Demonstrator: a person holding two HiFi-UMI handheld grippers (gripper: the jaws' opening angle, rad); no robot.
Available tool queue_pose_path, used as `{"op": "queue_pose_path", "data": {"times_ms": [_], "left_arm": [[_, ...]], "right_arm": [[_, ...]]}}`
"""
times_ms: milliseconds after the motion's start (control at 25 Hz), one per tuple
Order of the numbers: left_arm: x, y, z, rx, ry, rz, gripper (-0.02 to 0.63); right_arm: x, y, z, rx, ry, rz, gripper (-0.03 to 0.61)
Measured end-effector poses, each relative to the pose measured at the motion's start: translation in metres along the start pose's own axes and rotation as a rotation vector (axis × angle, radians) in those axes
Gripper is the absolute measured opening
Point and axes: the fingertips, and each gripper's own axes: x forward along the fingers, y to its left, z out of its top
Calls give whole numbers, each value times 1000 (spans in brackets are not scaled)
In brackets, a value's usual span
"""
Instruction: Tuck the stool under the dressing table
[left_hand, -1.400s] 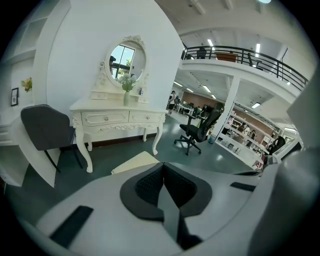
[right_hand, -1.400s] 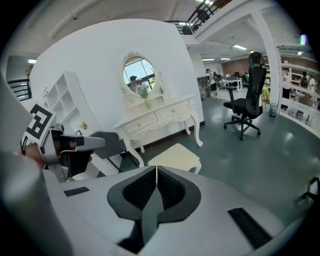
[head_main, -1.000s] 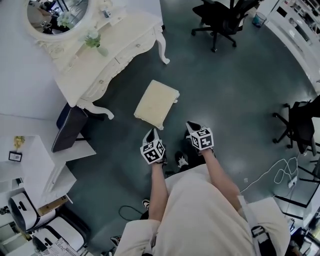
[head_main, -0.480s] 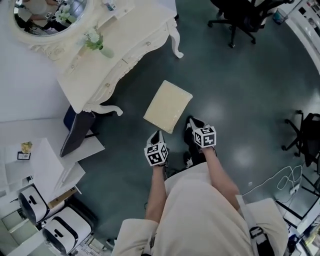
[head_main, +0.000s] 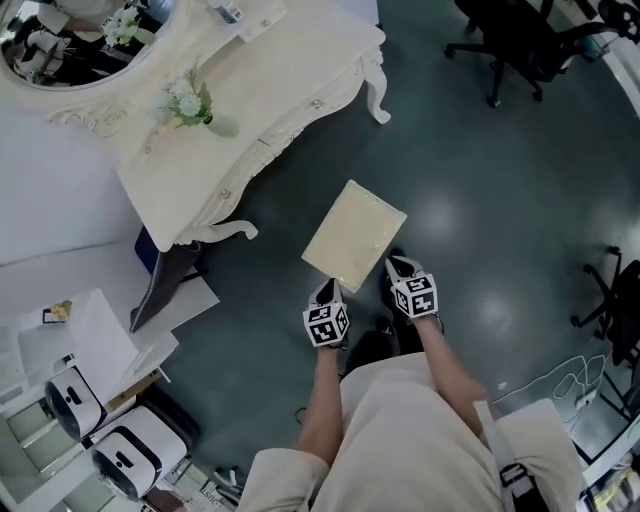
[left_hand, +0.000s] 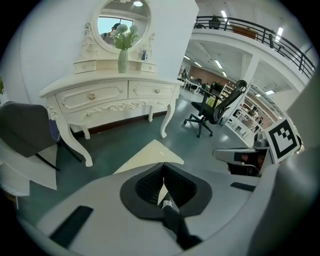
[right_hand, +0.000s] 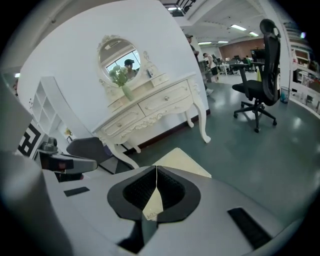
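**Desk:** Where is the stool?

**Photographer:** The cream stool (head_main: 355, 235) stands out on the dark floor (head_main: 480, 180), on the near side of the white dressing table (head_main: 250, 90) and clear of it, not under it. The table fills the far left, with a vase of flowers (head_main: 190, 100) on top and an oval mirror (head_main: 70, 40) behind.

**Desk:** And the grippers?

**Photographer:** The person holds both low at the stool's near end. The left gripper (head_main: 328, 291) is just beside the near corner and the right gripper (head_main: 399, 266) is by the near right edge. I cannot tell whether either touches it. Each gripper's own view shows its jaws pressed together with nothing between them, and the stool's top just beyond the tips.

**Desk:** Anything else?

**Photographer:** A black office chair (head_main: 520, 45) stands far right.
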Motion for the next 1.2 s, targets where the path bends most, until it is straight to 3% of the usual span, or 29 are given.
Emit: {"op": "queue_pose_path", "data": {"times_ms": [280,480,960,1200], "left_arm": [[35,20,-23,-19,33,-29,15],[65,41,-54,-15,53,-52,15],[112,81,-174,-49,122,-54,15],[144,95,-212,-40,142,-60,15]], "right_arm": [[38,-2,-27,-54,80,19,43],[64,-22,-46,-16,77,-15,43],[96,-43,-154,71,129,-35,44],[129,-48,-193,117,140,-31,46]]}}
